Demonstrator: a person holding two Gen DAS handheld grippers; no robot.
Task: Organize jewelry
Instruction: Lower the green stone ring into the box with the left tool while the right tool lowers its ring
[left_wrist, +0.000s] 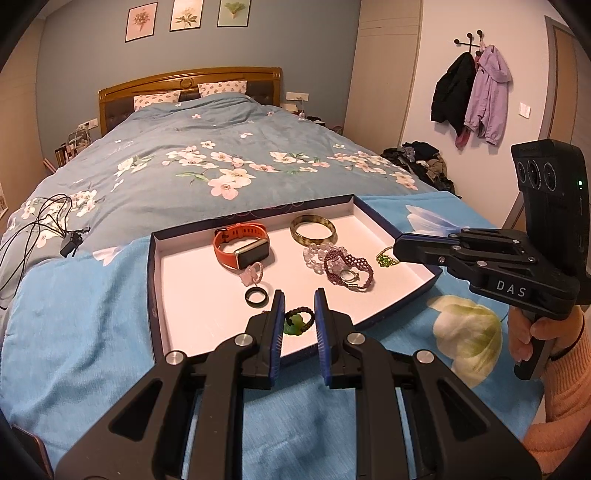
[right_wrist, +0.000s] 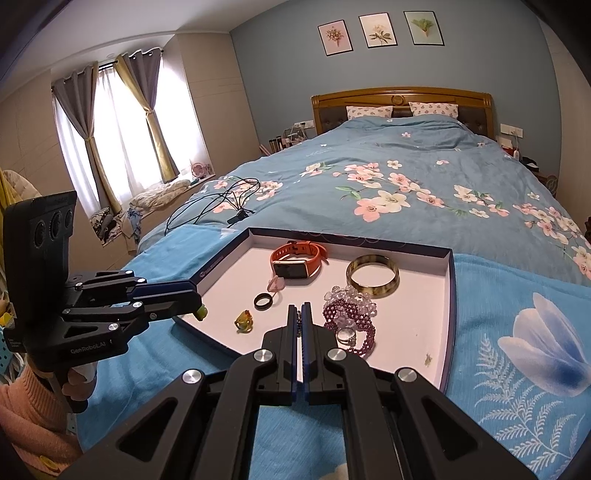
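Tools (left_wrist: 299, 314) (right_wrist: 300, 317): two; tray (left_wrist: 192, 295) holds two rings.

Grippers: left gripper (left_wrist: 299, 314) and right gripper (right_wrist: 300, 321), black bodies, blue pads, silver round screws.
Markings: "DAS" at right of the left view; "GenRobot.AI" at lower left of the right view.
Sleeves: peach ribbed knit sleeve (left_wrist: 561, 387).

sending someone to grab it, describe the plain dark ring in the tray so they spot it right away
On the bed lies a shallow white-lined tray. Just below the orange watch and beside a pink charm lies the black ring: small, smooth and unbeaded, unlike its neighbours.
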